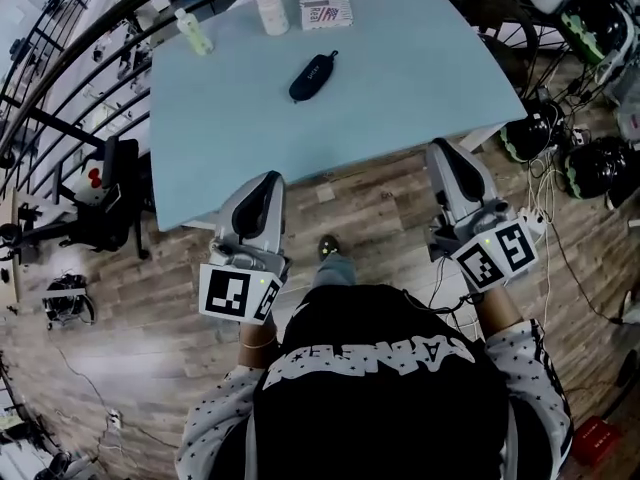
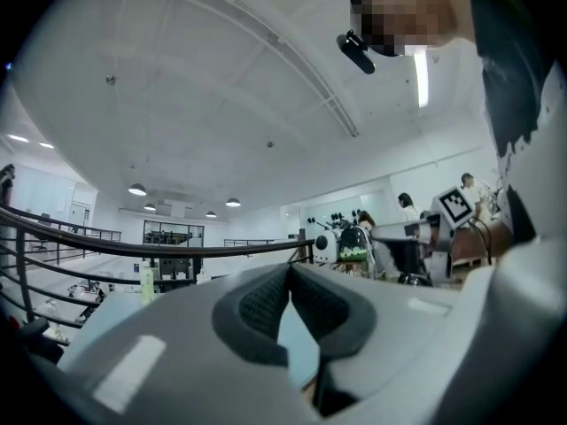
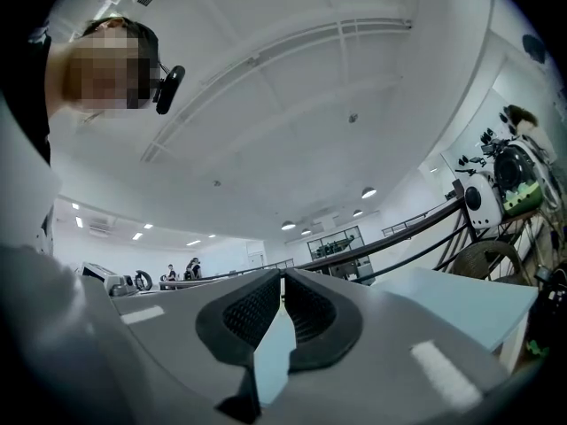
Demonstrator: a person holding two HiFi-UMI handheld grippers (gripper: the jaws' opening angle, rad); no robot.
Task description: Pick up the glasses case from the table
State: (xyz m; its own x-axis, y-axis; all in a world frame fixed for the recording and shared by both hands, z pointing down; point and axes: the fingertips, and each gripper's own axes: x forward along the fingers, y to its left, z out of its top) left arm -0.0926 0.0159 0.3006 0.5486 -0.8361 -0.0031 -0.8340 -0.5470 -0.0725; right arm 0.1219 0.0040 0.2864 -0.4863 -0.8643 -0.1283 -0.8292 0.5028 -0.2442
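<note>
The black oval glasses case [image 1: 313, 76] lies on the pale blue table [image 1: 400, 88], left of its middle and toward the far side. My left gripper [image 1: 268, 178] hovers over the table's near left edge, well short of the case, with its jaws shut and nothing between them. My right gripper [image 1: 440, 146] is at the near right edge, also shut and empty. In the left gripper view, the left gripper's [image 2: 290, 269] ribbed pads meet at the tips. The right gripper view shows the right gripper [image 3: 282, 275] the same way. Neither gripper view shows the case.
A white bottle [image 1: 271, 12], a small green bottle [image 1: 194, 31] and a printed box [image 1: 325, 6] stand along the table's far edge. A black chair [image 1: 105, 203] is on the left. Helmets and cables [image 1: 590, 163] lie on the floor to the right. A railing [image 2: 159, 248] runs behind.
</note>
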